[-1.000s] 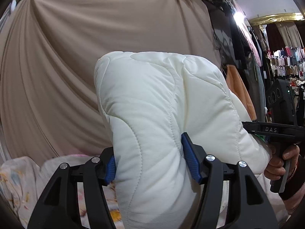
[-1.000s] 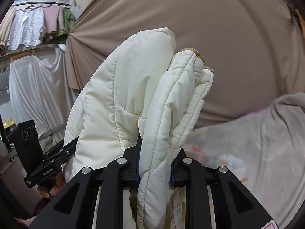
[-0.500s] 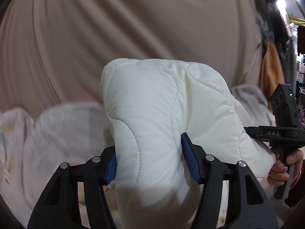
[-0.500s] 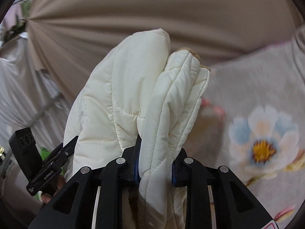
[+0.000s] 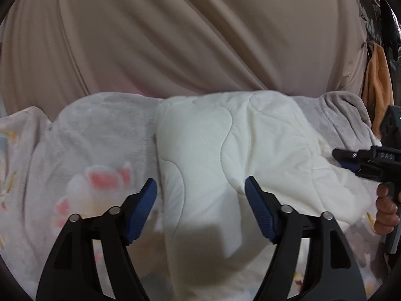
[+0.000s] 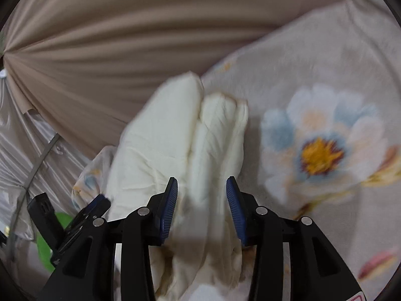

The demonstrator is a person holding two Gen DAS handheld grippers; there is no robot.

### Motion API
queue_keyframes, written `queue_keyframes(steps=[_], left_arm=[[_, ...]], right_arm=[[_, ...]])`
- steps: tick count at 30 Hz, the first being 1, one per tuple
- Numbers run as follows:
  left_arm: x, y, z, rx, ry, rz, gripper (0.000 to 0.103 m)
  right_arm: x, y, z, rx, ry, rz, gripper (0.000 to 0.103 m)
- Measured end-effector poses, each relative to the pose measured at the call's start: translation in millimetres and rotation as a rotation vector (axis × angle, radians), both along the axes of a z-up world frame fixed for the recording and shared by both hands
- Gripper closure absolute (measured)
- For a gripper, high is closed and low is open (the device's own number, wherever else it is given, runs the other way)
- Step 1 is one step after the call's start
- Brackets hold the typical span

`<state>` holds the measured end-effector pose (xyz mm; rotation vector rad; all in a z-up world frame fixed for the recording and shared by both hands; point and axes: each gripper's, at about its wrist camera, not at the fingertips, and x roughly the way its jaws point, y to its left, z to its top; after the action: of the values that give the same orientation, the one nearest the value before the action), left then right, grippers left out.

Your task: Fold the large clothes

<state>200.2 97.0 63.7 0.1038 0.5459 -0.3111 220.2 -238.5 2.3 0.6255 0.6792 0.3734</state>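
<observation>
A cream quilted puffer jacket (image 5: 225, 155) lies folded on a flowered blanket (image 5: 95, 150). My left gripper (image 5: 200, 193) is open, its blue pads spread on either side of the jacket's fold. In the right wrist view the jacket (image 6: 190, 135) lies in a thick folded bundle on the blanket (image 6: 325, 115). My right gripper (image 6: 201, 195) is open, its pads apart around the jacket's edge. The right gripper also shows at the right edge of the left wrist view (image 5: 351, 160), held by a hand.
A tan curtain (image 5: 175, 37) hangs right behind the blanket. An orange garment (image 5: 376, 75) hangs at the far right. In the right wrist view, shiny white cloth (image 6: 22, 145) hangs at the left, with the other gripper (image 6: 75, 215) and something green (image 6: 47, 248) below.
Both grippers came down with the jacket from held-up to lying on the blanket. Both grippers opened and let go of the jacket.
</observation>
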Motion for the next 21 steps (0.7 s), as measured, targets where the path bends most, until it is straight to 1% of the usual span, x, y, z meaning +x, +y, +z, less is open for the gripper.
queue_keyframes(steps=[1,3,4,5,7,8,10,11,12,13,14,17,21], left_arm=[[-10.1,2.0,8.9,-0.002,-0.017,0.006,0.024],[-27.4,0.3,28.4,0.002,-0.05,0.022,0.021],[-32.0,-3.0,34.8,0.001,-0.053,0.028,0.021],[-34.7,-8.3,39.2,-0.001,-0.043,0.028,0.021],[-34.6,-17.9,36.7,-0.003,-0.007,0.032,0.021],[-32.2,-22.5,30.9,0.005,0.014,0.044,0.021],[-27.6,-24.6,14.3,0.02,0.053,0.073,0.022],[-23.8,-23.4,2.9,0.025,0.083,0.086,0.022],[-19.8,-21.1,-7.3,0.03,0.11,0.097,0.025],[-17.0,-18.6,-17.3,0.033,0.133,0.107,0.025],[-14.8,-15.4,-26.3,0.026,0.151,0.107,0.024],[-14.8,-12.2,-42.7,0.012,0.175,0.094,0.022],[-17.6,-18.8,-54.7,0.041,0.158,0.104,0.021]], right_arm=[[-12.8,2.6,16.1,-0.045,-0.044,-0.009,0.064],[-30.9,18.9,45.8,-0.131,-0.112,-0.002,0.073],[-40.7,32.1,57.0,-0.19,-0.146,0.014,0.081],[-46.1,45.7,64.4,-0.248,-0.165,0.029,0.089],[-52.5,80.8,65.9,-0.381,-0.189,0.064,0.1],[-52.3,93.8,60.9,-0.429,-0.184,0.079,0.102],[-50.4,110.1,43.3,-0.492,-0.148,0.094,0.103],[-48.2,112.9,31.1,-0.52,-0.118,0.09,0.103],[-48.2,111.0,23.4,-0.538,-0.103,0.083,0.103],[-46.0,107.6,12.3,-0.558,-0.087,0.073,0.103],[-43.1,103.3,2.9,-0.562,-0.065,0.07,0.103],[-34.4,94.2,-19.0,-0.531,-0.008,0.087,0.103],[-32.1,98.1,-34.0,-0.569,-0.018,0.085,0.103]])
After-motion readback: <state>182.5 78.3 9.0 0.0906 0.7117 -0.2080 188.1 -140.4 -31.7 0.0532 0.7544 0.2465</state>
